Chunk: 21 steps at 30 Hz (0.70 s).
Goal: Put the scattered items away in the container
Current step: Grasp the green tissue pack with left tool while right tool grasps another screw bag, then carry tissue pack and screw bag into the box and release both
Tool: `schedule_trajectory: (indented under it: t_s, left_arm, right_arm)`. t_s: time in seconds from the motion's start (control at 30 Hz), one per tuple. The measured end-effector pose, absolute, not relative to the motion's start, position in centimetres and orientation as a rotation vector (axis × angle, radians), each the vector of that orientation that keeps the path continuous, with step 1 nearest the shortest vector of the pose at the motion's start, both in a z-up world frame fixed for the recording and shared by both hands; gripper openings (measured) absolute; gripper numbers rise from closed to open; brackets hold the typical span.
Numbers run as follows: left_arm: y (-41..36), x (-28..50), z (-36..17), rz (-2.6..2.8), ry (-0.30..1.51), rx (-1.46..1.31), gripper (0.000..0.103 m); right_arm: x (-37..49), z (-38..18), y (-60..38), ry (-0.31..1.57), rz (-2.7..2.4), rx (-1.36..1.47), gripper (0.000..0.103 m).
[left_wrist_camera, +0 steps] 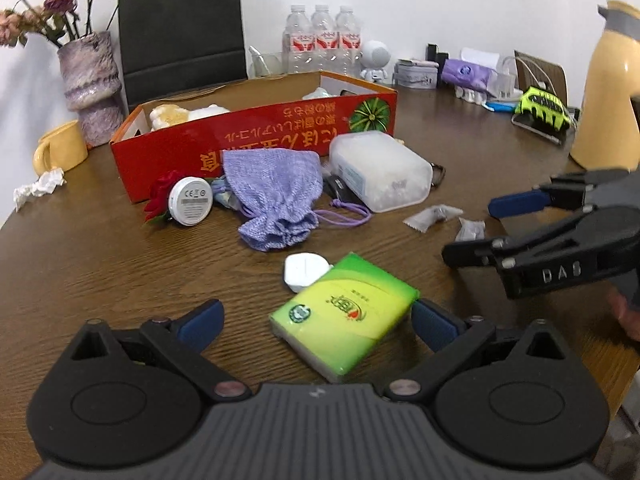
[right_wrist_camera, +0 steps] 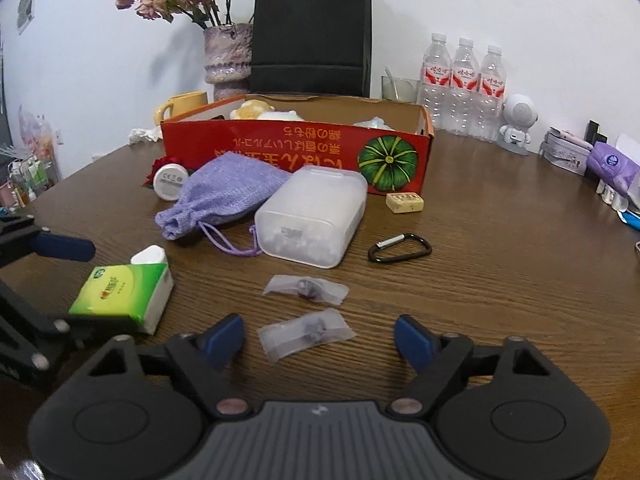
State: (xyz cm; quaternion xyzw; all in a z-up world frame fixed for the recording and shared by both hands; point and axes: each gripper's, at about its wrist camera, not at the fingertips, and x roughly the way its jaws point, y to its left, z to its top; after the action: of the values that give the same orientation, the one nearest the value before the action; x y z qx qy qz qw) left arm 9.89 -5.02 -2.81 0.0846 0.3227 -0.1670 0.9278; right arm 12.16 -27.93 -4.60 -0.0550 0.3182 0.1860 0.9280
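The red box [right_wrist_camera: 297, 148] at the back of the wooden table [right_wrist_camera: 500, 280] is printed with upside-down yellow script and a green pumpkin picture, "CE" marks are seen on the white round disc [left_wrist_camera: 191, 201], and "DAS" is read on the right gripper [left_wrist_camera: 476, 228]. The left gripper [left_wrist_camera: 316, 324] is held low with its fingers spread wide on either side of the green tissue pack [left_wrist_camera: 344, 316], not clamped. The right gripper's fingers are likewise held apart, with a small clear packet [right_wrist_camera: 306, 334] lying between them near the purple pouch [right_wrist_camera: 224, 200] and the frosted plastic case [right_wrist_camera: 312, 216].
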Motion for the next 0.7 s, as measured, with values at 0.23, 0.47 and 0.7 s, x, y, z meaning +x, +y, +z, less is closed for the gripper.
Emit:
schedule_trajectory:
  t_s: [0.23,0.47,0.7]
  left_arm:
    - [-5.2,9.5,-2.8,-0.376,0.652,0.162,0.067]
    - [-5.2,9.2,-2.7,-0.368,0.648,0.152,0.056]
    - [-4.7,8.7,-2.2,-0.362,0.628,0.122,0.055]
  right_arm:
    - [11.6,-4.3,-28.0,0.634,0.402,-0.113,0.043]
    - [10.6,-4.1,-27.6,0.615,0.405,-0.134,0.03]
    - [10.1,-3.8,-27.7,0.606,0.407,-0.135,0.024]
